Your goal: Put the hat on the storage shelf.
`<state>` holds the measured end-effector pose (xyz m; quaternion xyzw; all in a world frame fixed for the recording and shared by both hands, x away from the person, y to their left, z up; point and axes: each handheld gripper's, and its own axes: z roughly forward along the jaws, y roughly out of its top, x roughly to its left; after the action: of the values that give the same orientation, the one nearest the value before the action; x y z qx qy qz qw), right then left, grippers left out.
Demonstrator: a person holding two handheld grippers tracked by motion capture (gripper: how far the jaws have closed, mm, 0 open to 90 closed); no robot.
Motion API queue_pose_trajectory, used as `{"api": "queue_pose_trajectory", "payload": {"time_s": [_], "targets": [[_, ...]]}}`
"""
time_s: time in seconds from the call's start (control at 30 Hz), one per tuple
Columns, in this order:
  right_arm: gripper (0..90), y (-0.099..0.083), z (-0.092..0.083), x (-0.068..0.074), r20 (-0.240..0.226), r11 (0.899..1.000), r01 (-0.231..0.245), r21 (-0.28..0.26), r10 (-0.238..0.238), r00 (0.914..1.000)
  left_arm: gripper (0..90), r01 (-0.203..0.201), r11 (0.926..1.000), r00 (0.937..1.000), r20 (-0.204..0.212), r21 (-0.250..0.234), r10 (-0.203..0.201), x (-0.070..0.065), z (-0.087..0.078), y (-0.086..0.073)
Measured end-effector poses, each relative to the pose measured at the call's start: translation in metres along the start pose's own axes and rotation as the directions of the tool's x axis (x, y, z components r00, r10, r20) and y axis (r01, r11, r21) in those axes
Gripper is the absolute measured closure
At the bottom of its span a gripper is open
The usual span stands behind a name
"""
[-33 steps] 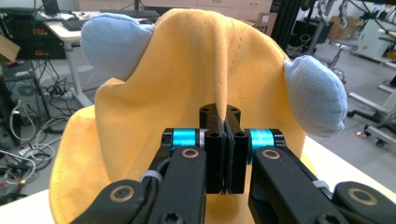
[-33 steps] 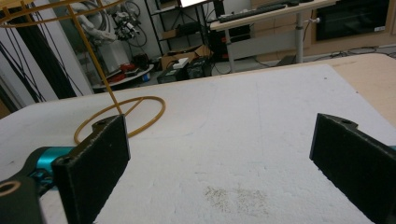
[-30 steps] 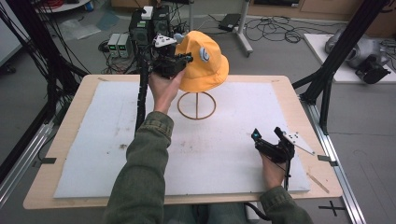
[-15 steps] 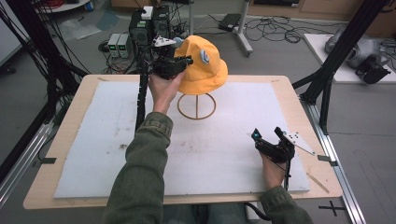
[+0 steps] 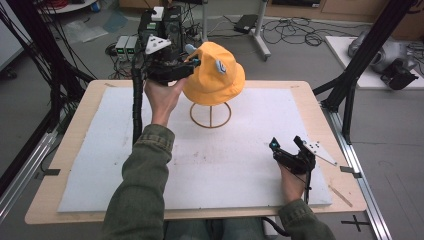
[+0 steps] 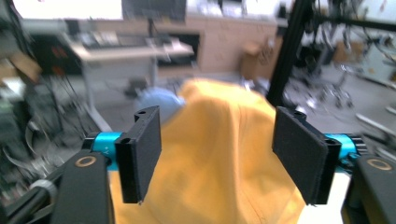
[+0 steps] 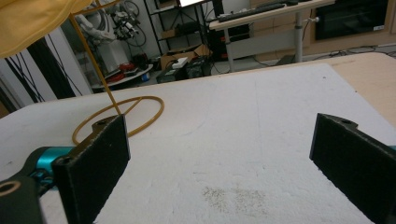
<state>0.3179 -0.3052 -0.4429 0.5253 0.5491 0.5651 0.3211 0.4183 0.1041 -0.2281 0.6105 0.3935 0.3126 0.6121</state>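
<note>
While your left gripper [image 5: 192, 62] sits at the crown's left side, the soft yellow fabric bucket hat [image 5: 215, 75] hangs on a thin brass-coloured wire stand with a ring base [image 5: 210, 116], at the far middle of the white foam board [image 5: 200, 165]. Jaws have just been opening: they're wide now, pads off the cloth, hat fabric between them w/o any grip. A small blue-and-white badge [image 5: 220, 66] is on the crown; can't read its writing. Your right gripper [image 5: 287, 150] rests low at the board's near right, jaws spread wide, nothing in them. Board looks grainy, w/ a speckled dirty patch [image 7: 233, 196]. A light wood table [image 5: 320, 115] sits under it.
</note>
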Motion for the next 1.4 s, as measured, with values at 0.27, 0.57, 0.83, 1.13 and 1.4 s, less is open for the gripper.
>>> {"api": "queue_pose_trajectory", "payload": {"time_s": [0.27, 0.57, 0.83, 1.13, 1.4], "targets": [[4.5, -0.001, 0.0, 0.002, -0.002, 1.0, 0.007, 0.0, -0.007, 1.0, 26.3, -0.002, 0.9872, 0.9997, -0.024, -0.16, -0.001, 0.011, -0.063, -0.012], [4.5, -0.003, 0.0, 0.006, -0.006, 1.0, 0.017, -0.002, -0.017, 0.9998, 25.9, -0.011, 0.9622, 0.994, -0.108, -0.272, -0.019, 0.03, -0.128, -0.07], [4.5, -0.003, -0.002, 0.006, 0.015, 1.0, 0.026, -0.008, -0.026, 0.9996, 25.2, -0.003, 0.9683, 0.9582, -0.277, -0.25, -0.069, 0.063, -0.162, -0.124], [4.5, -0.003, -0.007, 0.007, 0.05, 0.998, 0.035, -0.051, -0.033, 0.9982, 24.4, -0.023, 0.9829, 0.8926, -0.447, -0.183, -0.063, 0.083, -0.183, -0.167], [4.5, -0.002, -0.012, 0.01, 0.104, 0.995, 0.051, -0.086, -0.042, 0.9937, 24.0, -0.061, 0.9953, 0.8159, -0.578, -0.074, 0.007, 0.086, -0.185, -0.184]]}}
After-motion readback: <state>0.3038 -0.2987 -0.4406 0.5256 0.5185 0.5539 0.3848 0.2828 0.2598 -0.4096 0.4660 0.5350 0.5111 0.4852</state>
